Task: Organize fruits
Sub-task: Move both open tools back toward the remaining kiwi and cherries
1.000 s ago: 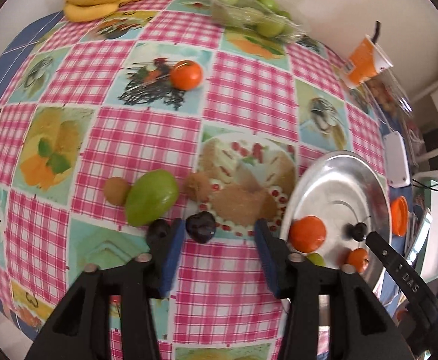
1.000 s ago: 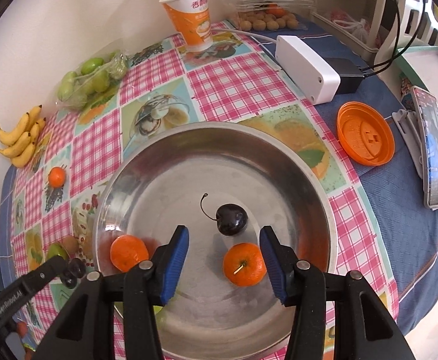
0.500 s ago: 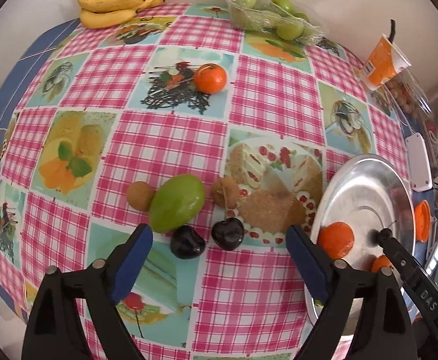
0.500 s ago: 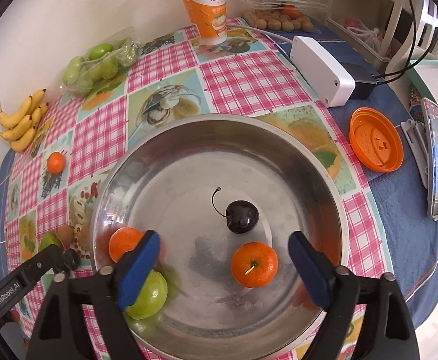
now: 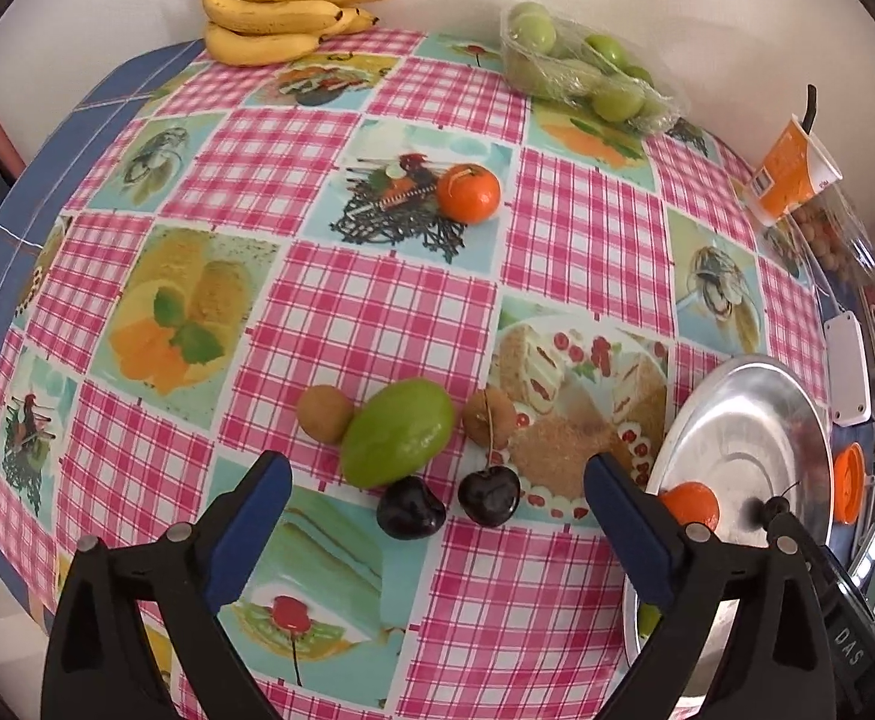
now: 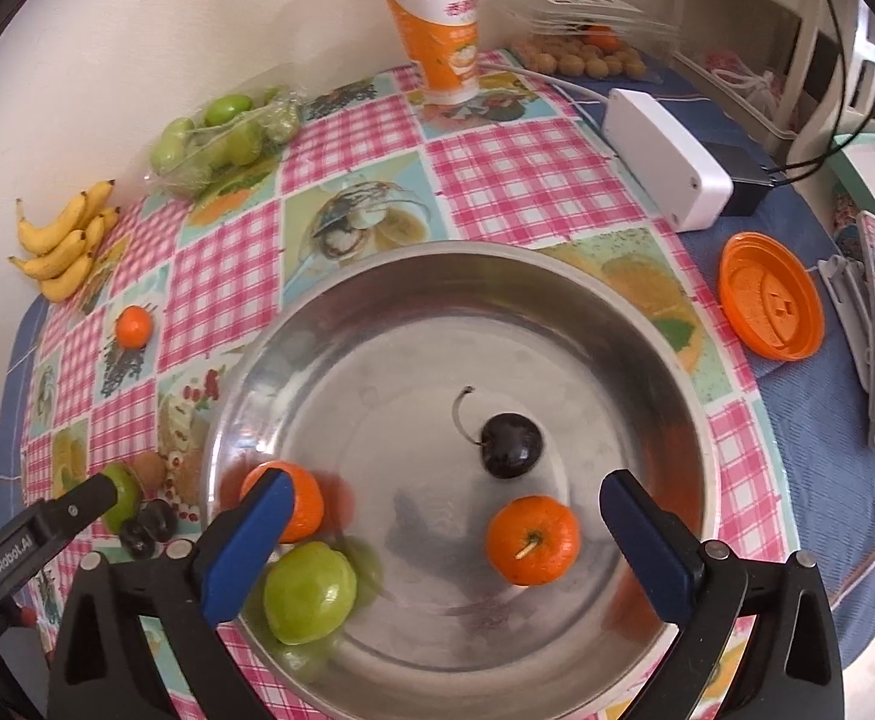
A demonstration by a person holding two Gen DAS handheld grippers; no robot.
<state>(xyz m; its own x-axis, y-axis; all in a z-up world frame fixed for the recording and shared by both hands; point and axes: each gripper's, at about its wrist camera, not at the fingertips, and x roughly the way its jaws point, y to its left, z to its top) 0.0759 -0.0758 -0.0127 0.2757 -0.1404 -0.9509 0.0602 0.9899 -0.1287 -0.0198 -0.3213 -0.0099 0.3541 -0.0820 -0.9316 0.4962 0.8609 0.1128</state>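
Fruit sorting: my left gripper (image 5: 434, 498) is opening wide over two dark cherries (image 5: 410, 507) on the checked tablecloth (image 5: 347, 312); my right gripper (image 6: 437, 516) is opening above the steel bowl (image 6: 557, 300), empty, tangerine (image 6: 532, 539) lying between its pads.

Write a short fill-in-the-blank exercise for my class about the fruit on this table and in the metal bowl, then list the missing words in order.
1. The metal bowl holds two oranges, one green fruit and one dark ____.
2. The fruit lying on the tablecloth between the left gripper's fingers are two dark ____.
3. The yellow fruit by the wall are ____.
4. The straw stands in an orange and white ____.

Missing words: cherry; cherries; bananas; cup
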